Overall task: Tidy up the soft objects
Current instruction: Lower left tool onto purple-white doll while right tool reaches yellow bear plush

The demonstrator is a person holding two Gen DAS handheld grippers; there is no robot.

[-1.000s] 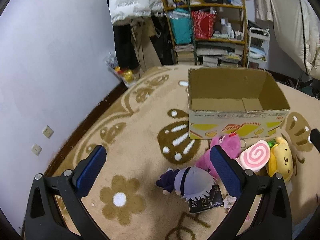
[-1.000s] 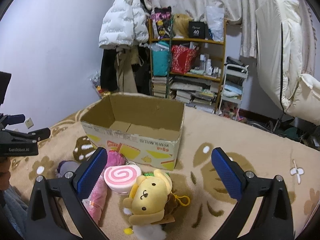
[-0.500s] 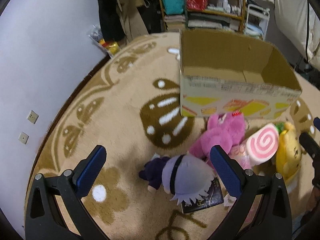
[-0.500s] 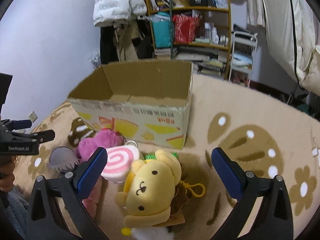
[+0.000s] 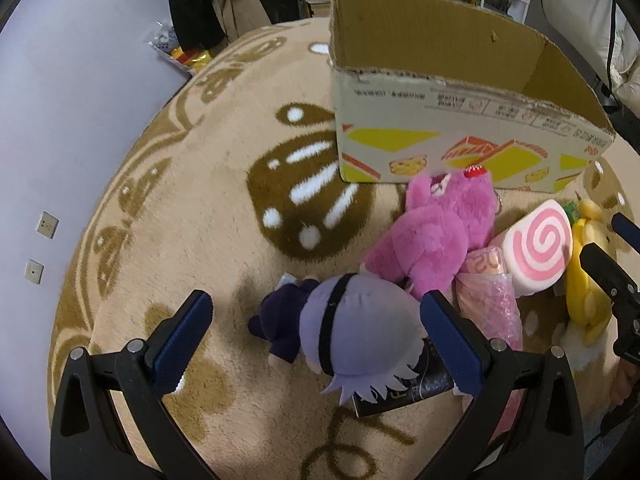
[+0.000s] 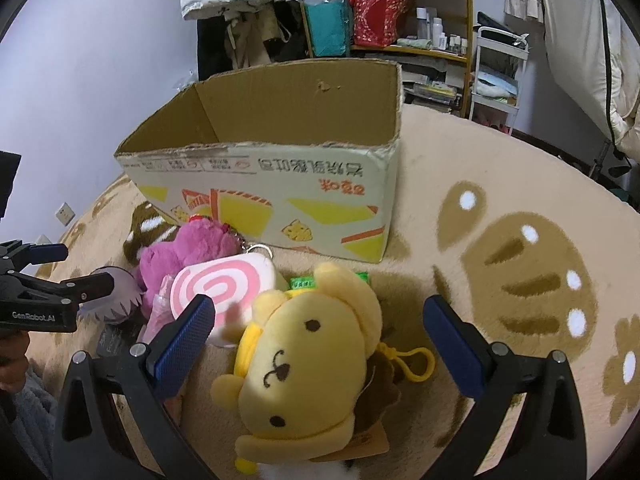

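An open cardboard box (image 5: 460, 96) (image 6: 280, 192) stands on the carpet. In front of it lie soft toys: a grey-haired doll in dark purple (image 5: 352, 328), a pink plush (image 5: 436, 232) (image 6: 184, 248), a pink swirl cushion (image 5: 536, 248) (image 6: 220, 284) and a yellow dog plush (image 6: 312, 356) (image 5: 588, 280). My left gripper (image 5: 316, 340) is open, low over the doll, a finger on either side of it. My right gripper (image 6: 320, 344) is open, straddling the yellow dog plush.
A black booklet (image 5: 400, 396) and a pink wrapped packet (image 5: 492, 304) lie under the toys. The purple wall (image 5: 60, 120) is at the left. Shelves (image 6: 384, 8), hanging clothes (image 6: 240, 8) and a white cart (image 6: 496, 68) stand behind the box.
Both grippers have dropped and moved forward toward the toys. The left one now straddles the doll, the right one the yellow dog plush. Both stay open.
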